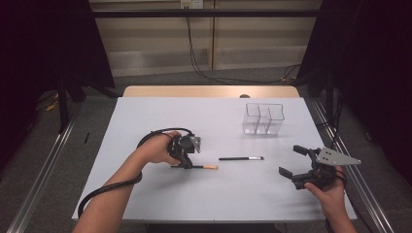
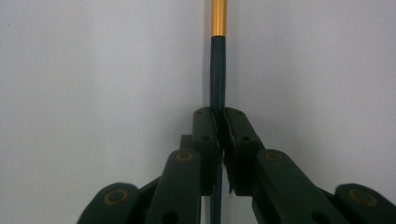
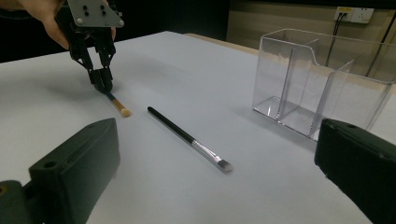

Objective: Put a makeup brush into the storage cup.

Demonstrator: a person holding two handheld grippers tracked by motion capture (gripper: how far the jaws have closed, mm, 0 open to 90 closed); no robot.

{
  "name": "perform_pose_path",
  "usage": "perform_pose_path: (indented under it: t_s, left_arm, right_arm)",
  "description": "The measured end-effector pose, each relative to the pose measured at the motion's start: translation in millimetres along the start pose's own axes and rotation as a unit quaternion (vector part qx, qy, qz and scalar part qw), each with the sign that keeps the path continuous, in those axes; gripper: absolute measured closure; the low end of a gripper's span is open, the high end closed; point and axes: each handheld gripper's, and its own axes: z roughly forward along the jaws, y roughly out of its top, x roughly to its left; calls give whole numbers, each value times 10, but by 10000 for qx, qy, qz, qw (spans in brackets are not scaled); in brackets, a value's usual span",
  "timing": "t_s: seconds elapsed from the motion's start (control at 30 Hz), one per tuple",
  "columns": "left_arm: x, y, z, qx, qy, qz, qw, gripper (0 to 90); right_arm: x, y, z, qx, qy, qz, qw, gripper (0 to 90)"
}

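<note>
A thin dark brush with a gold ferrule [image 2: 218,70] lies on the white table, and my left gripper [image 2: 220,116] is shut on its handle. In the high view that brush [image 1: 204,167] points right from the left gripper [image 1: 187,165], its tan tip toward the table's middle. The right gripper view shows the same grip, left gripper [image 3: 102,84] pointing down on the brush [image 3: 120,107]. A second black brush with a silver ferrule [image 1: 241,158] [image 3: 187,136] lies free to the right. My right gripper [image 1: 294,162] stands open at the right edge, its jaws wide apart and empty.
A clear plastic organizer with several compartments [image 1: 263,119] [image 3: 322,84] stands at the back right of the table [image 1: 145,126]. A cable trails from the left gripper along the forearm. Dark curtains flank the table; cables hang on the wall behind.
</note>
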Motion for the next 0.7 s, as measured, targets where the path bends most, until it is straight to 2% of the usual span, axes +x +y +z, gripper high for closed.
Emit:
perform_pose_path:
  t_s: [0.2, 0.23, 0.33, 0.4, 0.43, 0.53, 0.57, 0.6, 0.7]
  left_arm:
    - [-45, -5, -6, -60, 170, -54, 9998, 842]
    - [-42, -4, -13, -29, 125, -96, 9999, 843]
    - [-36, -28, -18, -144, 108, -254, 9995, 842]
    - [-31, -61, -27, -332, 206, -336, 9987, 842]
    - [-23, -83, -30, -452, 169, -395, 9981, 842]
    - [-9, -145, -41, -811, 128, -536, 9952, 842]
    - [-13, -161, -42, -956, 147, -623, 9934, 842]
    - [-4, -178, -54, -1064, 83, -651, 9922, 842]
    - [-5, -215, -79, -1472, 50, -759, 9862, 842]
  right_arm:
    - [-1, -2, -1, 6, -5, 6, 10000, 0]
    - [-1, -2, -2, 5, -8, 8, 10000, 0]
    - [-1, -3, -2, 5, -5, 11, 10000, 0]
    - [-3, -4, -1, 10, -4, 14, 10000, 0]
    - [-6, -5, 1, 9, -7, 7, 10000, 0]
    - [-12, -8, 1, 24, -10, 15, 10000, 0]
    - [-12, -8, 0, 23, -12, 13, 10000, 0]
    - [-12, -7, -1, 21, -12, 15, 10000, 0]
    - [-12, -7, -2, 27, -18, 20, 10000, 0]
